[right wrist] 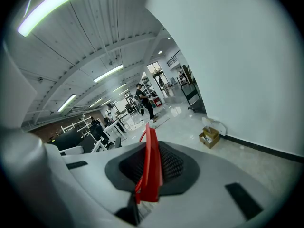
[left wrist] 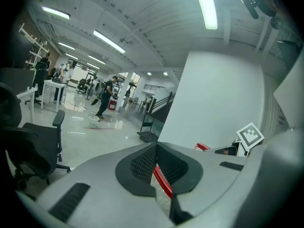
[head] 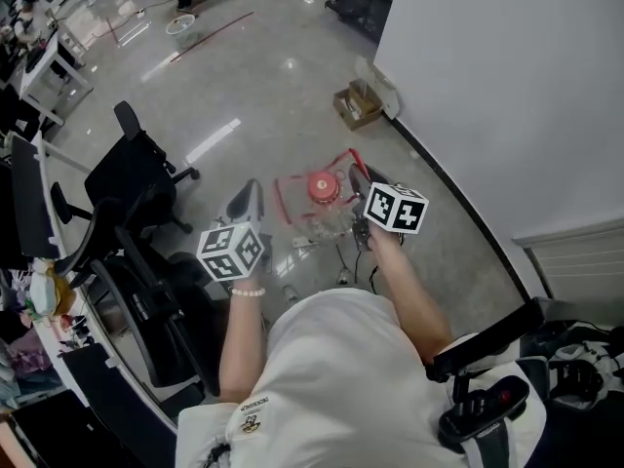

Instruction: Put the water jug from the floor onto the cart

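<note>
A clear water jug with a red cap hangs or stands low between my two grippers, inside a thin red frame. My left gripper sits at the frame's left side and my right gripper at its right side. In the left gripper view the gripper is shut on a red bar of that frame. In the right gripper view the gripper is shut on a flat red strip. A black platform cart stands far off by the wall. Whether the jug touches the floor I cannot tell.
A white wall runs along the right. An open cardboard box lies at its foot. Black office chairs crowd the left, and another chair is at the lower right. People stand far back in the hall.
</note>
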Tool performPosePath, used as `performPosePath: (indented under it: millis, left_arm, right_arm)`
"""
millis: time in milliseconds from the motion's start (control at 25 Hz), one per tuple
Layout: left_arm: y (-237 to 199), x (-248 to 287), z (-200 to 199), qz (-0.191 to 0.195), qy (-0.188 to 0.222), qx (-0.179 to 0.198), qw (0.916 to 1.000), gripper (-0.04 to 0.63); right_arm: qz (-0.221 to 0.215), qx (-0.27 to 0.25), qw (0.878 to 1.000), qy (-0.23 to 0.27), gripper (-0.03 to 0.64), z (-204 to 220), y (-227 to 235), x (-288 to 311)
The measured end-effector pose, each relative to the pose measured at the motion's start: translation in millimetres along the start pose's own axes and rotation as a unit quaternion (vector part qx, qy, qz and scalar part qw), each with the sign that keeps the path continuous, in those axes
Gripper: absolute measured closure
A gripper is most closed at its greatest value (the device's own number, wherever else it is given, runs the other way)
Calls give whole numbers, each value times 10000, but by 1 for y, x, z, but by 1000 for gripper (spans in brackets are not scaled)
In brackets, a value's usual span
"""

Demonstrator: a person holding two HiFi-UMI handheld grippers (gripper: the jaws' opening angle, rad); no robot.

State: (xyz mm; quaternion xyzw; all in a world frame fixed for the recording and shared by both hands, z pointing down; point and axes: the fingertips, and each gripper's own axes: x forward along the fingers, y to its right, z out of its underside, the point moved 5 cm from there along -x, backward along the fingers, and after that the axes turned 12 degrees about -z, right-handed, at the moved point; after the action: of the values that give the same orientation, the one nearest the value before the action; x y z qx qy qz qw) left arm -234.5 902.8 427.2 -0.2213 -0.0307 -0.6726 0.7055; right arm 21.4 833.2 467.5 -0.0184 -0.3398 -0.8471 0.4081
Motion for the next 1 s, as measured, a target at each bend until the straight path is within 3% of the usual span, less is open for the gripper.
performPosePath:
  millis: [440, 1000]
  left_arm:
    - [4, 1, 3, -96, 53, -224, 9997, 594]
    - [20, 0, 7, -494, 124, -201, 9985, 594]
  right_arm:
    - [-124, -3, 9999, -75, 565, -7, 10, 3]
    - [-436, -42, 9990, -61, 565, -27, 33, -8]
